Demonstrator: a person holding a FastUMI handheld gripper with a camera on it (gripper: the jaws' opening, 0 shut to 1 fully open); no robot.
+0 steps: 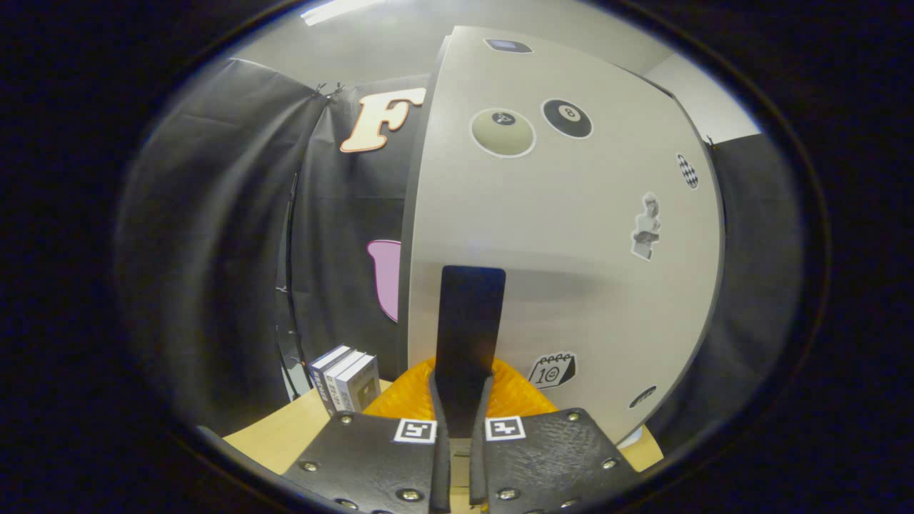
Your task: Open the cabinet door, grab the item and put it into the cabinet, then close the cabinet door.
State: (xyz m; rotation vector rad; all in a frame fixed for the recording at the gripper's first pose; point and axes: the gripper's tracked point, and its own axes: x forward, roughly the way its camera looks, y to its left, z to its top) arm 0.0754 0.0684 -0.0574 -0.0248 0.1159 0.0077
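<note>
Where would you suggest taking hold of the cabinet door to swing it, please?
Take it by the black handle, the upright strip standing out from the cabinet door. Come at it straight from the front, with one finger on each side. The hand-held gripper appears closed on the strip's lower end in just that way.

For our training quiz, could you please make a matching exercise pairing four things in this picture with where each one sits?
Things:
1. handle
2. boxes
3. calendar sticker
4. ball stickers

Places:
A. high on the cabinet door
B. on the table, left of the cabinet
C. between the fingers of the gripper
D. low on the door, right of the handle

Pairs: 1-C, 2-B, 3-D, 4-A
</note>
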